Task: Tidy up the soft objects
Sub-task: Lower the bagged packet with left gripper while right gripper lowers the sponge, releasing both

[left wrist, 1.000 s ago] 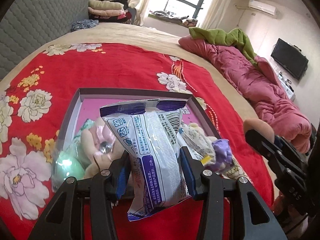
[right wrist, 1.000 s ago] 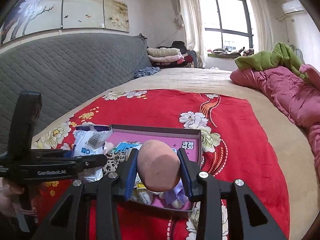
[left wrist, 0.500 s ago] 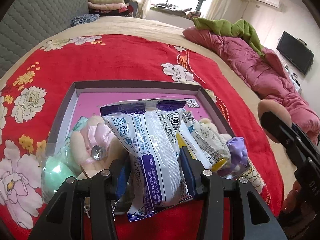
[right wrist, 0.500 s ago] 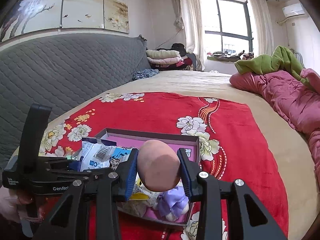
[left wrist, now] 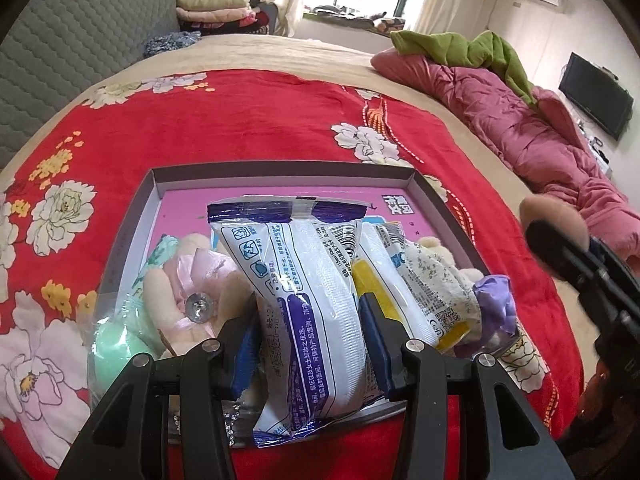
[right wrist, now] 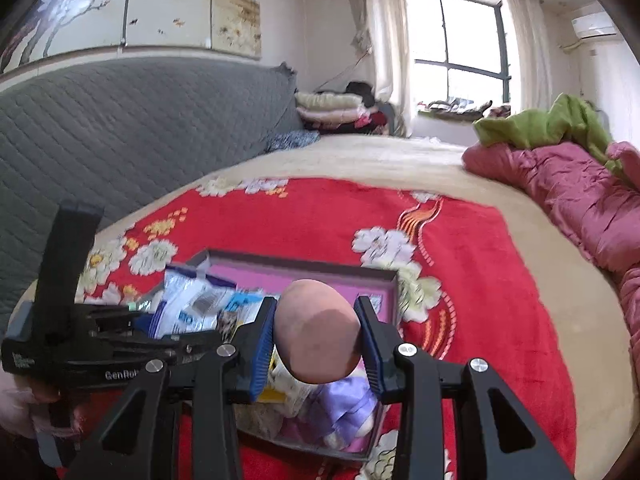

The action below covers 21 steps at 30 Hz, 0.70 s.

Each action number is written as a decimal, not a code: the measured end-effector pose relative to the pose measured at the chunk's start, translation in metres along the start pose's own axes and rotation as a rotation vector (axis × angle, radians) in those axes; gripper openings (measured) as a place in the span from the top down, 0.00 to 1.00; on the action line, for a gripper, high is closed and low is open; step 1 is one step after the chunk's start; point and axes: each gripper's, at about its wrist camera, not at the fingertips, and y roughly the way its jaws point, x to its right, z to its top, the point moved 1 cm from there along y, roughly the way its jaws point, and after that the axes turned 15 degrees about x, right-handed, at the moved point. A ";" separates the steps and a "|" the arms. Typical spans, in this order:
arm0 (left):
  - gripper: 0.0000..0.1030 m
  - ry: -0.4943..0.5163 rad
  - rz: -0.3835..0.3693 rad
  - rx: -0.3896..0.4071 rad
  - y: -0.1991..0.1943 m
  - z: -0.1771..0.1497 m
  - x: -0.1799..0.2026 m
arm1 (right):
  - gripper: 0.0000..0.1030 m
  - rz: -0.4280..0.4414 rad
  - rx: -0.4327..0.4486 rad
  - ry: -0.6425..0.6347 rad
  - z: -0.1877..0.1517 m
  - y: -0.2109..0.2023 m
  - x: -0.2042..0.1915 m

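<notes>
Taking the shallow pink-bottomed box [left wrist: 436,196] on my red floral blanket [left wrist: 240,120] as the landmark: at its left end lie a mint-green ball [left wrist: 116,350] in clear wrap and, just right of it, a cream plush toy [left wrist: 180,300] with a shiny gem on its pink front. In the middle, my left gripper [left wrist: 310,330] is clamped partway closed on a white and purple wipes packet [left wrist: 304,280], both blue pads pressed into its sides, the packet standing over the box's near edge. To its right inside the box sit a white and yellow packet [left wrist: 404,300], a speckled plush [left wrist: 436,276] and a purple cloth bundle [left wrist: 496,300] at the right end. Beyond the box's right side, my right gripper [right wrist: 316,338] squeezes a pinkish-brown egg-shaped sponge [right wrist: 314,332] between its pads, raised above that right end.
</notes>
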 end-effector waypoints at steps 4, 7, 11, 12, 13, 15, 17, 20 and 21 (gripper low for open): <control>0.53 0.015 0.004 -0.005 -0.001 -0.002 0.002 | 0.62 0.010 -0.067 -0.042 -0.014 0.010 -0.009; 0.53 0.018 0.003 -0.005 -0.001 -0.002 0.002 | 0.62 0.021 -0.110 -0.064 -0.026 0.017 -0.016; 0.53 0.021 0.003 -0.006 -0.001 -0.002 0.002 | 0.62 0.027 -0.128 -0.082 -0.035 0.018 -0.022; 0.53 0.022 0.004 -0.007 -0.001 -0.002 0.002 | 0.62 0.027 -0.133 -0.081 -0.038 0.019 -0.022; 0.53 0.023 0.003 -0.009 -0.002 -0.002 0.002 | 0.62 0.022 -0.135 -0.079 -0.040 0.020 -0.021; 0.52 0.026 0.004 -0.010 -0.003 -0.003 0.002 | 0.61 0.019 -0.138 -0.070 -0.043 0.020 -0.019; 0.52 0.029 0.005 -0.012 -0.003 -0.003 0.003 | 0.61 0.015 -0.142 -0.065 -0.046 0.020 -0.017; 0.52 0.039 0.010 -0.016 -0.003 -0.003 0.003 | 0.61 0.012 -0.138 -0.085 -0.048 0.019 -0.017; 0.52 0.040 0.010 -0.016 -0.003 -0.003 0.003 | 0.61 0.010 -0.138 -0.097 -0.049 0.018 -0.018</control>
